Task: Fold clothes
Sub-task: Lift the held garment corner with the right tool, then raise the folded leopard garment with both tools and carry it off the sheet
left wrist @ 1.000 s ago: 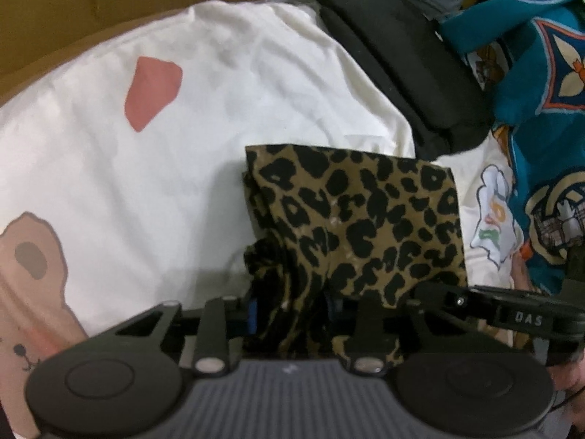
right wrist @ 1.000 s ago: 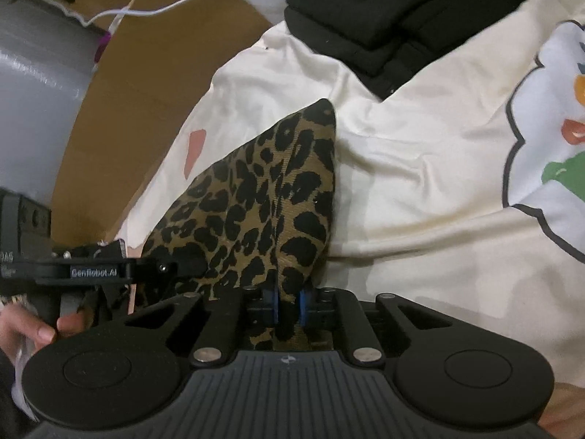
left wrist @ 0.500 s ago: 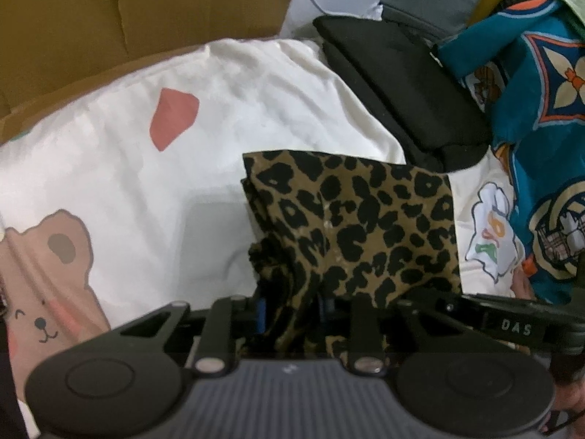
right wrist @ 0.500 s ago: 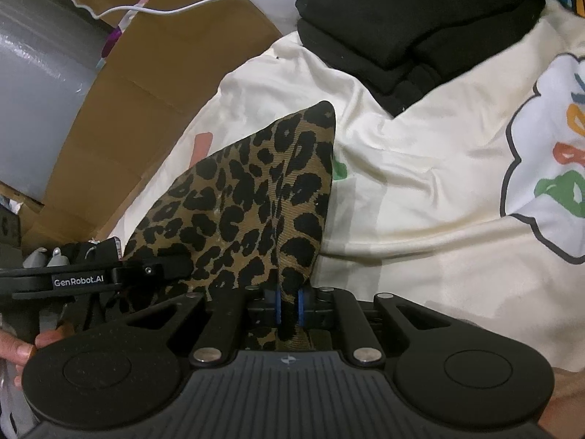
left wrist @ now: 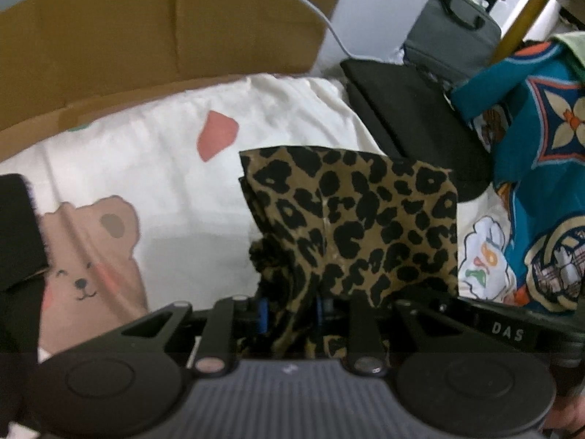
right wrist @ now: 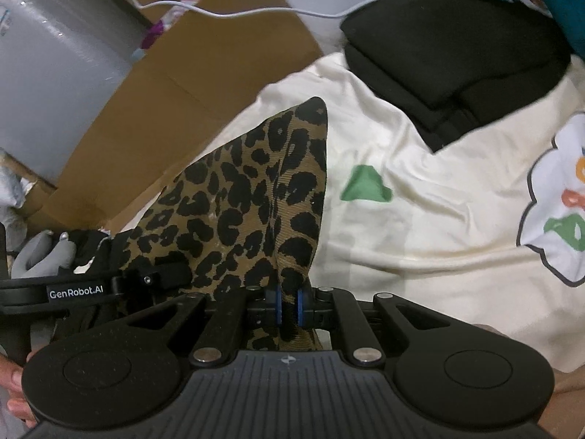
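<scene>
Between the pads of our left gripper [left wrist: 290, 311] we pinch a bunched fold of the leopard-print garment [left wrist: 358, 226]. Our right gripper [right wrist: 287, 305], pressed nearly together, clamps a thin edge of the same garment [right wrist: 252, 197]. The cloth hangs stretched between both grippers, raised above the cream sheet [left wrist: 157, 153] with its bear print [left wrist: 91, 256]. Beyond it lies a folded black garment [right wrist: 457, 58] on the far part of the sheet. A teal patterned cloth [left wrist: 541, 139] sits at the right, and brown cardboard [left wrist: 146, 29] stands behind the sheet.
</scene>
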A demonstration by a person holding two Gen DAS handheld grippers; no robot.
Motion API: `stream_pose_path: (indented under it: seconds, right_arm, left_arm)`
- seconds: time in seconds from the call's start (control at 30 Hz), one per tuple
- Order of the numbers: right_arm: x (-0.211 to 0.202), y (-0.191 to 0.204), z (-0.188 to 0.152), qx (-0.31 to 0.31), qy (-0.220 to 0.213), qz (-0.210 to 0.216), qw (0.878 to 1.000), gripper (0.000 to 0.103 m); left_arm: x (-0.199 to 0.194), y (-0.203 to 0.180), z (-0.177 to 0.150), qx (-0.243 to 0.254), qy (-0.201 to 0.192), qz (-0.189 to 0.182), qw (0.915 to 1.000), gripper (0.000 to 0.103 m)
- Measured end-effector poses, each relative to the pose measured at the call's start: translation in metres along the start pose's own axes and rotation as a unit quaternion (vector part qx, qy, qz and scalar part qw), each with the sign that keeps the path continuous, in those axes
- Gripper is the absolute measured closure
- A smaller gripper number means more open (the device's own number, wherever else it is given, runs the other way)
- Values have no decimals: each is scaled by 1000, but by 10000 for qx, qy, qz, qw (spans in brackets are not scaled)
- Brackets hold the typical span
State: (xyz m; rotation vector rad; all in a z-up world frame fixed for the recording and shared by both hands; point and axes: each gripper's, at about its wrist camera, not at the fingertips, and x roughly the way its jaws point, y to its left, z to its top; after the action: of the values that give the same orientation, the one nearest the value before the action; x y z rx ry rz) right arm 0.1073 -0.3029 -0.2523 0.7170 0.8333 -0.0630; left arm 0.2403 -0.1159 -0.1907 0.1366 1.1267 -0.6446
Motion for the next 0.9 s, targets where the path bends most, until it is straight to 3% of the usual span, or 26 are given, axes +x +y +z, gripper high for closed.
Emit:
stream_pose_path:
  seconds: [0.5,0.9]
  right_arm:
    - [-55,68,14,-951,-60,430,9945,97]
    - [-132,125,30,-1685,-407,614,9829,97]
  left_arm:
    - [-91,-10,-16,-529,-645,433,9956,80]
    - [-178,-35,-22,-653,-1274,577,9880,80]
